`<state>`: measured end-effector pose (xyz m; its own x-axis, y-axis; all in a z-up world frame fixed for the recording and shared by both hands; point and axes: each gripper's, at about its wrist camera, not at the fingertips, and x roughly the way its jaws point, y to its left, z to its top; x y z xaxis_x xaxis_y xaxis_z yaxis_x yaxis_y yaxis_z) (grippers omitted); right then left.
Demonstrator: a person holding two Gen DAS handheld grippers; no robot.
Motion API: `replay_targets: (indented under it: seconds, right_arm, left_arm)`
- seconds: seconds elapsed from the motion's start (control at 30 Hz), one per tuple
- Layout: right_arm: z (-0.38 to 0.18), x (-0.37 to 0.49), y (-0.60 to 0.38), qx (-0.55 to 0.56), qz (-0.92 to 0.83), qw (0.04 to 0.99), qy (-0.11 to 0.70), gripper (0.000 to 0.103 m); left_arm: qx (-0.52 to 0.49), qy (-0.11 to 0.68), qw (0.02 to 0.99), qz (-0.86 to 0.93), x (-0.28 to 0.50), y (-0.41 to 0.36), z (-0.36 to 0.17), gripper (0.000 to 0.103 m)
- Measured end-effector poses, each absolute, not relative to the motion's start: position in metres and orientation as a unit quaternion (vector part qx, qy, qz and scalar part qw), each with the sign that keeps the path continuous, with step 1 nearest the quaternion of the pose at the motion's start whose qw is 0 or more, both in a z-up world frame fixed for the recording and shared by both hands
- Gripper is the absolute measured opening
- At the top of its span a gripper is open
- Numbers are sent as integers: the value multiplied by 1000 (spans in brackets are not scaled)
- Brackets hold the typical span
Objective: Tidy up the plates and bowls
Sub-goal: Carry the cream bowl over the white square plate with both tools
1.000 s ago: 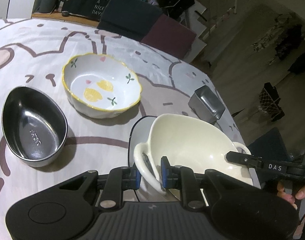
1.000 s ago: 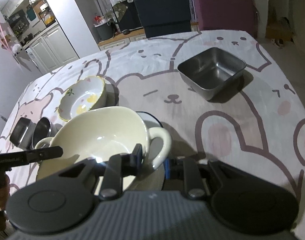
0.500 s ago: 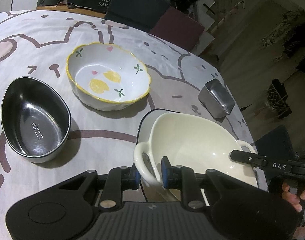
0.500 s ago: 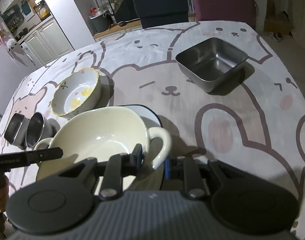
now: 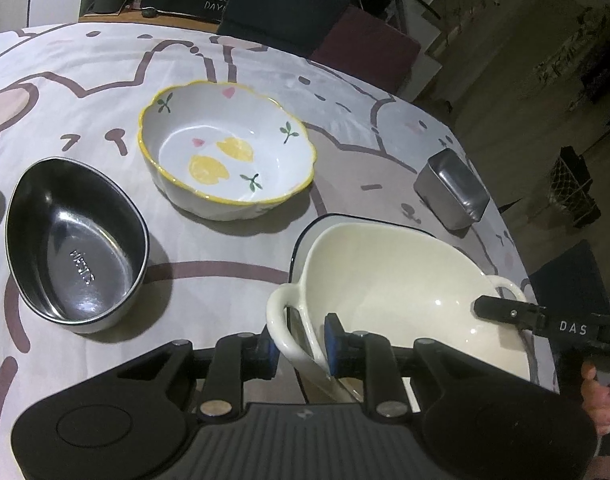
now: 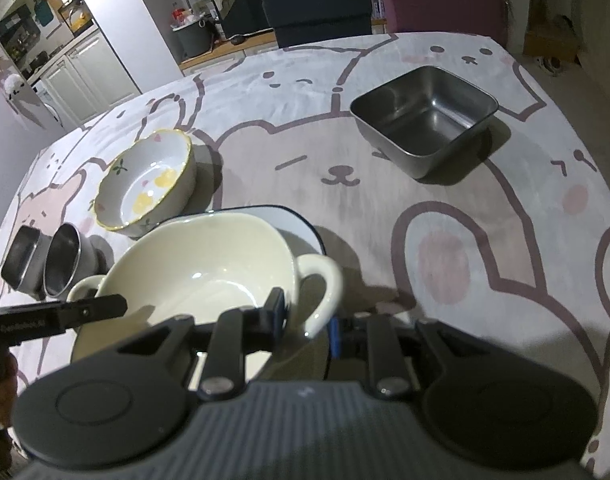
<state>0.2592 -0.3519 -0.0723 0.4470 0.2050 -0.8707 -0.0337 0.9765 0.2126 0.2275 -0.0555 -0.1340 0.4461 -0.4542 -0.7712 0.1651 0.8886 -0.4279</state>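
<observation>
The cream two-handled bowl (image 5: 405, 280) sits tilted over a dark-rimmed white plate (image 6: 301, 224) at the near edge of the bear-print tablecloth (image 6: 445, 220). The left gripper (image 5: 299, 344) is clenched on the bowl's left handle, one pad inside the rim, one outside. The right gripper (image 6: 305, 320) grasps the opposite handle the same way. Farther left lie a lemon-painted bowl (image 5: 225, 152) and an oval steel bowl (image 5: 77, 240); a square steel container (image 6: 425, 116) stands far right.
</observation>
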Motion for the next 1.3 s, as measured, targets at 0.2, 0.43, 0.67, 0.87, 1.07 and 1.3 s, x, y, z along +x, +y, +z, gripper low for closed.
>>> replay_targets:
  seconds: [0.2, 0.43, 0.67, 0.87, 1.07, 1.3]
  right_arm:
    - [-73, 262, -352, 83, 68, 847, 520, 27]
    - [-74, 262, -351, 84, 64, 848, 519, 27]
    - [-74, 262, -351, 88, 63, 847, 521, 27]
    - [-76, 263, -353, 98, 60, 842, 526, 27]
    - [-77, 263, -352, 102, 59, 839, 531, 26]
    - [-79, 262, -353, 109, 57, 837, 534, 26]
  left_arm:
    - [-144, 493, 838, -183, 228, -57, -134, 25]
    - [-143, 492, 839, -183, 228, -58, -134, 25]
    - [-141, 492, 839, -183, 229, -59, -133, 25]
    - [-139, 495, 838, -182, 229, -59, -134, 25]
    - [-138, 498, 837, -182, 229, -59, -135, 25]
    - [-136, 498, 836, -183, 228, -59, -135, 25]
